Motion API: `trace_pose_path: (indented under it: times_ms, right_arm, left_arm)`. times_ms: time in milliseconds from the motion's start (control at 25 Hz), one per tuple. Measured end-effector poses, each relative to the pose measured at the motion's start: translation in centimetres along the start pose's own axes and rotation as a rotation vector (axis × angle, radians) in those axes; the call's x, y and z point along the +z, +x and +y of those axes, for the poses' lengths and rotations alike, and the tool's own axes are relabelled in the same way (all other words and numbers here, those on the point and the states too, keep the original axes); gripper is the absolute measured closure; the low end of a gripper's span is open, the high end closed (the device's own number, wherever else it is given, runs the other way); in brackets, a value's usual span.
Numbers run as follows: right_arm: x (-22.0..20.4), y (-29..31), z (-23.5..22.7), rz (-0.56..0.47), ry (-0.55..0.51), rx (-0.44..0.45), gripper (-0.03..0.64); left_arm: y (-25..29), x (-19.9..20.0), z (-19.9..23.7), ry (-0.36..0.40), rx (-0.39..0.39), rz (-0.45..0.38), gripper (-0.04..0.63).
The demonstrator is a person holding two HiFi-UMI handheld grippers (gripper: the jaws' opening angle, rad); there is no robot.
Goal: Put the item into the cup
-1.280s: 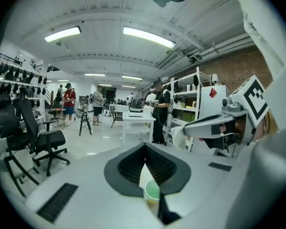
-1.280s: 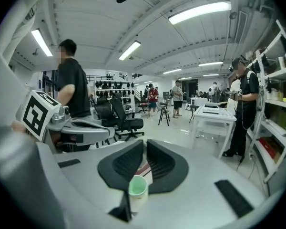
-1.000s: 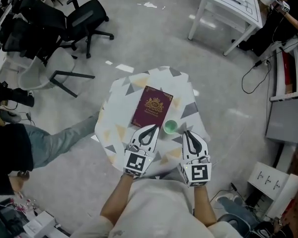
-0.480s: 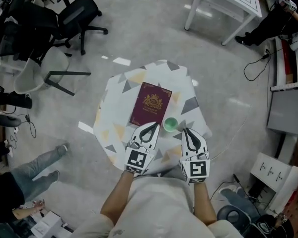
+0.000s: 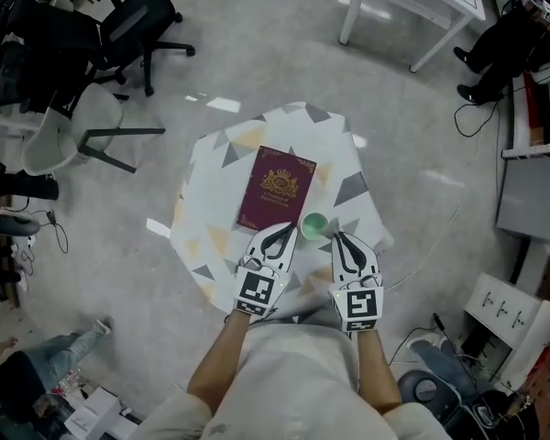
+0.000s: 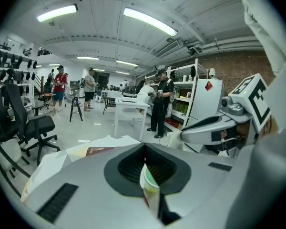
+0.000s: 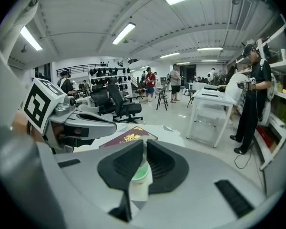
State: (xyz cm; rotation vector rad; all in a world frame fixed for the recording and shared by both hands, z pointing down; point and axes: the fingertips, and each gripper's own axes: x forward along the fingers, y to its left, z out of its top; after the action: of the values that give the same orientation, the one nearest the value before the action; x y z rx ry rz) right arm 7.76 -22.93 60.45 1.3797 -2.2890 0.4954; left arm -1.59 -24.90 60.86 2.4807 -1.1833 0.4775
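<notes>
Over the triangle-patterned tabletop [image 5: 218, 168], left tongs [image 5: 277, 236] pinch a thin item [image 6: 150, 191] (green-edged); right tongs [image 5: 336, 236] clasp a round green cup [image 5: 313, 225].

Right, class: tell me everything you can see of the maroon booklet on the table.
The maroon booklet looks like a passport, with a dark red cover and a gold crest in the middle. It is closed and lies flat, slightly askew, on the patterned tablecloth. The green cup stands at its near right corner.
</notes>
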Motion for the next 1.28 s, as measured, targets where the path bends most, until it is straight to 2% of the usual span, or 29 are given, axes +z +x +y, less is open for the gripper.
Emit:
trace_pose_path:
  times_ms: [1280]
  right_arm:
    - [-6.5,4.9,2.1,0.147,0.042,0.076,0.583]
  left_arm:
    - [2.7,-5.6,-1.4,-0.023,-0.055,0.132,0.583]
